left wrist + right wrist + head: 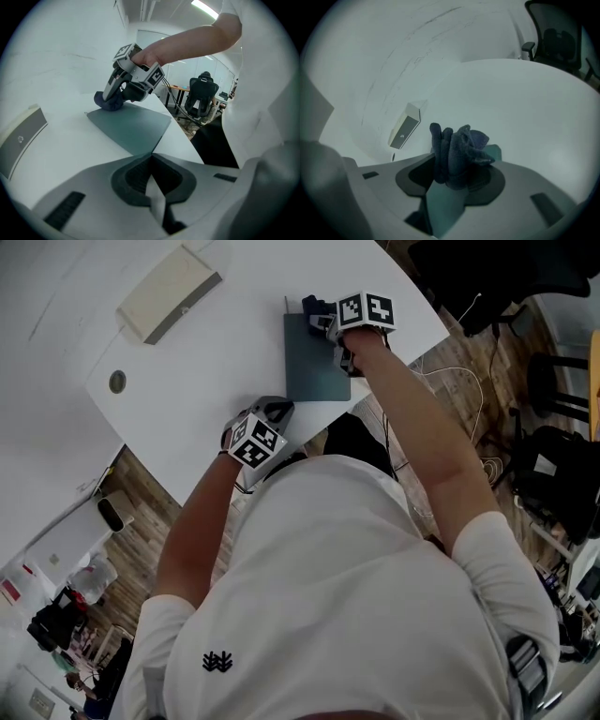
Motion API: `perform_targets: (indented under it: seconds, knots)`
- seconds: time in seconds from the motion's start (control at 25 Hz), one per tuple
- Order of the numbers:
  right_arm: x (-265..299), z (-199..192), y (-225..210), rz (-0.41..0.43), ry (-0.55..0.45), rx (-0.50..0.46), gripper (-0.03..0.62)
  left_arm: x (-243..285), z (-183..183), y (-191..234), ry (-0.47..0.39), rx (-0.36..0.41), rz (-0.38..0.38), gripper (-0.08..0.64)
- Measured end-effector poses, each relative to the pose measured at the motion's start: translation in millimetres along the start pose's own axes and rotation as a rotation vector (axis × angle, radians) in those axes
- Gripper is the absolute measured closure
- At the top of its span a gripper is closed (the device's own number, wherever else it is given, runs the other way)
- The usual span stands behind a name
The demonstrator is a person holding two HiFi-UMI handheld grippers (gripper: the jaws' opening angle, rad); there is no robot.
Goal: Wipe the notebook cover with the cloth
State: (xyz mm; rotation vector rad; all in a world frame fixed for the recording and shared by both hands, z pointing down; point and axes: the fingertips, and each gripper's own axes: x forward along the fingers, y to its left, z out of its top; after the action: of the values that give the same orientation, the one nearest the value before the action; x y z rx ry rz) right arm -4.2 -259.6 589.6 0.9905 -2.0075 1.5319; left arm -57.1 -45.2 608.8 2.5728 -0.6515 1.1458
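— Notebook [316, 367] location and heading?
— I am seeing it lying flat and closed on the white table [216, 343], near the edge closest to the person. Its long axis is running straight away from the person, and 1 short edge is facing them.
— Claws?
— The right gripper [322, 317] is clamping the dark cloth [457, 152], which is bunching between its jaws. It appears to be pressing the cloth onto the far end of the cover. The left gripper [272, 412] is hanging over the near table edge, apart from the notebook, its 2 jaws closing together on nothing.
— Progress?
— I am judging the wipe as under way. No mark or sheen is showing which part is done, so I am treating the stretch from the cloth to the near short edge as left.
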Motion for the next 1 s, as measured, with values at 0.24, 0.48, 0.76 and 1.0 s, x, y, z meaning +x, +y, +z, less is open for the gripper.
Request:
perform_targets:
  seconds: [0.24,0.48,0.76,1.0]
  knots:
    - [-17,3,-22,-0.017,-0.016,0.029,0.422,-2,-2,-1,0.000,-0.006,-0.004,0.554]
    - [-34,4,-45,-0.056,-0.031,0.031,0.422,-2,-5,0,0.001,-0.006,-0.004,0.554]
    - [-47,6,-60,-0.118,-0.048,-0.017,0.422,-1,-3,1,-0.001,-0.005,-0.003,0.554]
    - [-56,2,-62,-0.141,-0.076,-0.071,0.422,3,-6,3,-0.002,-0.001,-0.003,0.554]
